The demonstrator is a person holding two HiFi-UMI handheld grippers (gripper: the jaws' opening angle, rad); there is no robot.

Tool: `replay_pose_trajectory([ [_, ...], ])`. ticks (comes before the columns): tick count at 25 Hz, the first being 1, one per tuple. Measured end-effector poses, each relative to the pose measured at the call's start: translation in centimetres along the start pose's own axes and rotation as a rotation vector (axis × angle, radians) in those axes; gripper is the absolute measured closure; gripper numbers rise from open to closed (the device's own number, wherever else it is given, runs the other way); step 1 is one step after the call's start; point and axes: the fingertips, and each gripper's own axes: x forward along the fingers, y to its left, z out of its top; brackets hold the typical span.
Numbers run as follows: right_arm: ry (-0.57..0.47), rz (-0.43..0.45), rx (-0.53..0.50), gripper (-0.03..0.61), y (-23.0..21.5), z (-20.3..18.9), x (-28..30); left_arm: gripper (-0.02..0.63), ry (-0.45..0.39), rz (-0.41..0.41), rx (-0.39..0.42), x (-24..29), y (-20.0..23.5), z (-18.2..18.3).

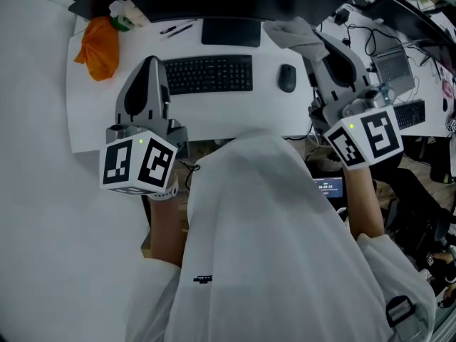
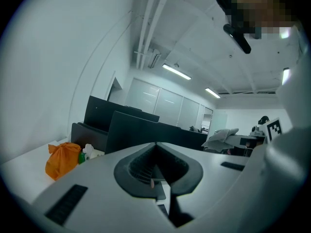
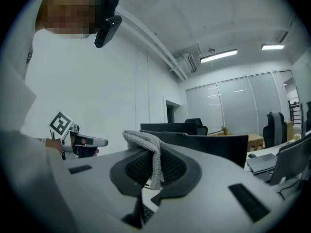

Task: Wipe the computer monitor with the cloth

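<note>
Cloth (image 3: 145, 144), grey knit, pinched in right gripper (image 3: 156, 152), jaws clamped on its fold, rest draped over tips. From above, cloth (image 1: 288, 30) hangs over far right of desk (image 1: 107, 120), beyond mouse (image 1: 286, 78), near lower edge of dark monitor (image 1: 214, 2); contact with screen unclear. Left gripper (image 1: 151, 63) jaws pressed together, nothing between, above left end of keyboard (image 1: 208, 73). Orange bag (image 1: 100, 47) at far left corner.
</note>
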Motion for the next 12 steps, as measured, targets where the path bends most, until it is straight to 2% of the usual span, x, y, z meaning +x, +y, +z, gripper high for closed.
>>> replay_pose_trajectory([
  [12,-0.008,0.012,0.031,0.559,-0.16,-0.1,0.62,0.595,0.002,-0.01,-0.002,0.56,-0.45,-0.04],
])
